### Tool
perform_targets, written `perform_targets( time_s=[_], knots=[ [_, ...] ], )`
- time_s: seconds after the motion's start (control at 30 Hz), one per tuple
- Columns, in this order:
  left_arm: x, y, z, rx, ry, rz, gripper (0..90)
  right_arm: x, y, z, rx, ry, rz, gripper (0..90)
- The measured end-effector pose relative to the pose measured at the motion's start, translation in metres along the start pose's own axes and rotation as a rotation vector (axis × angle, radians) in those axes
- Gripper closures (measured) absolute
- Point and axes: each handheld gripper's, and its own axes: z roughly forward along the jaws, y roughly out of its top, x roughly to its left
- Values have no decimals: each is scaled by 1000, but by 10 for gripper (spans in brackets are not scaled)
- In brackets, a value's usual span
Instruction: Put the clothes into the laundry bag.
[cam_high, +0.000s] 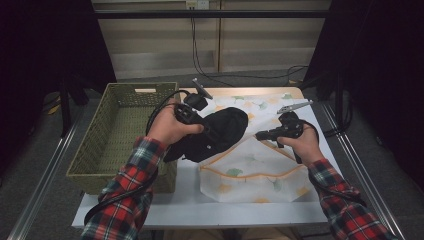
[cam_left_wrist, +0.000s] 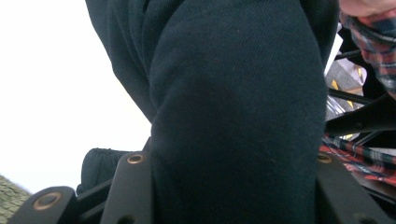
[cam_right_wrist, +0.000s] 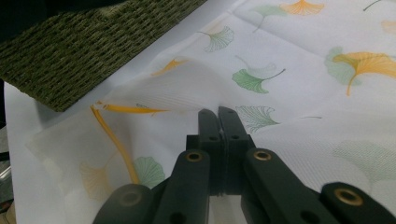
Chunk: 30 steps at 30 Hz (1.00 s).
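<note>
A black garment hangs bunched over the table's middle, next to the basket. My left gripper is shut on it. In the left gripper view the dark cloth is wedged between the two jaws of that gripper. A white mesh bag printed with ginkgo leaves and trimmed in orange lies on the table. My right gripper holds a raised fold of the bag at its upper edge. In the right gripper view that gripper has its jaws pressed together where the thin bag fabric tents up.
A woven olive basket stands at the table's left, its wall close to the bag. More ginkgo-print cloth covers the far part of the white table. Cables trail on the floor behind.
</note>
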Motion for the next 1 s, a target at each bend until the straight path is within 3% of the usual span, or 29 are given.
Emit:
perform_targets(
  time_s=[0.33,0.7,1.0],
  knots=[
    [-6,5,-12,-7,1,8,554,0,0,1,1,-4,1,900],
    [-14,7,4,8,-43,22,554,-1,-1,-1,-3,-5,8,900],
    [-16,-1,22,14,-64,23,554,-3,-1,-1,-6,-12,12,900]
  ],
)
